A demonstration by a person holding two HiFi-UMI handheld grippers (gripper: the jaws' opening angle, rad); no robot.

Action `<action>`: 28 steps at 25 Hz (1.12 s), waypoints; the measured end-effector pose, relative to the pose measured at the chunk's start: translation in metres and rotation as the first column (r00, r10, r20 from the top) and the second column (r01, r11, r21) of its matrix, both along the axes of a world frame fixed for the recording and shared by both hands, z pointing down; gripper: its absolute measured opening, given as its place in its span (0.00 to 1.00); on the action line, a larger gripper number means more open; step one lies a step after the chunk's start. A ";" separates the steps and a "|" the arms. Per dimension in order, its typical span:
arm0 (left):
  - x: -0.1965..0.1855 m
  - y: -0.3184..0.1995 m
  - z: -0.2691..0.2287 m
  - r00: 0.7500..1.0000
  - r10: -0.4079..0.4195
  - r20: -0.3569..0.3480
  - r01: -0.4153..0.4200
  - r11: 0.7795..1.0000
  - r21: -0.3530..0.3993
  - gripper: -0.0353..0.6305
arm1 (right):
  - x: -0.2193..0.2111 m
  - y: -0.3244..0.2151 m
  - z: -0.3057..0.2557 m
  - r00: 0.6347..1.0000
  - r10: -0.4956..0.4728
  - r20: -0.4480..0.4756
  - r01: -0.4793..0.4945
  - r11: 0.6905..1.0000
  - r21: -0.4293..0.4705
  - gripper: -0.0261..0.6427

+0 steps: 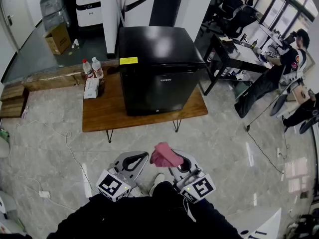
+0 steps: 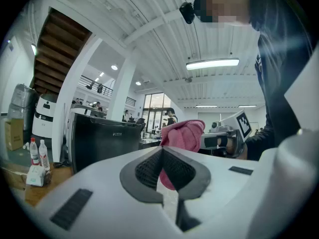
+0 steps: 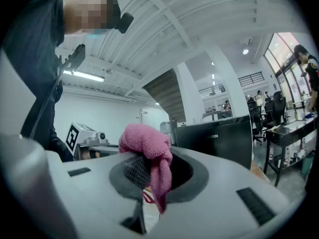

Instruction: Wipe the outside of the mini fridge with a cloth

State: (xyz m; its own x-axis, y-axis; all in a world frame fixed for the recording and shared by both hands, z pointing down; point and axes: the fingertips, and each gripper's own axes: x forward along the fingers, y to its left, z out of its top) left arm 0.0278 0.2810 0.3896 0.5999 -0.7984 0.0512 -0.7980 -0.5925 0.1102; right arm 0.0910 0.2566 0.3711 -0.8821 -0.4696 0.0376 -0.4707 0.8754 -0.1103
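The black mini fridge (image 1: 157, 76) stands on a low wooden table (image 1: 99, 114), door facing me, with a yellow sticker (image 1: 128, 60) on its top. My right gripper (image 1: 172, 159) is shut on a bunched pink cloth (image 1: 166, 155), held low over the floor in front of the table. In the right gripper view the cloth (image 3: 147, 144) drapes over the jaws, with the fridge (image 3: 215, 137) beyond. My left gripper (image 1: 143, 156) sits just left of the cloth, shut and holding nothing. The left gripper view shows its tips (image 2: 160, 151) meeting, the cloth (image 2: 185, 132) behind them and the fridge (image 2: 102, 142) at left.
Two water bottles (image 1: 92, 67) and a white packet (image 1: 91, 88) stand on the table's left end. A white cable (image 1: 70, 148) trails over the floor at left. A black desk (image 1: 234, 54) and a seated person (image 1: 284, 68) are at right; a cardboard box (image 1: 59, 38) is far left.
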 end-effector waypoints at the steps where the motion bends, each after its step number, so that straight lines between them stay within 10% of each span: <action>1: 0.002 0.004 -0.003 1.000 -0.005 -0.002 0.005 1.000 0.005 0.06 | 0.001 0.005 -0.001 1.000 -0.007 -0.002 0.007 1.000 0.000 0.11; 28: 0.131 -0.044 -0.014 0.975 -0.219 0.034 0.219 0.976 0.005 0.06 | 0.125 -0.053 -0.009 0.974 -0.223 0.039 0.223 0.975 0.002 0.11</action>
State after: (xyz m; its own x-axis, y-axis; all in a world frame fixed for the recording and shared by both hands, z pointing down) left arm 0.1588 0.2371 0.3751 0.4083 -0.9103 0.0678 -0.9117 -0.4030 0.0796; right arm 0.2155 0.2037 0.3624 -0.9655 -0.2605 0.0026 -0.2587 0.9576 -0.1272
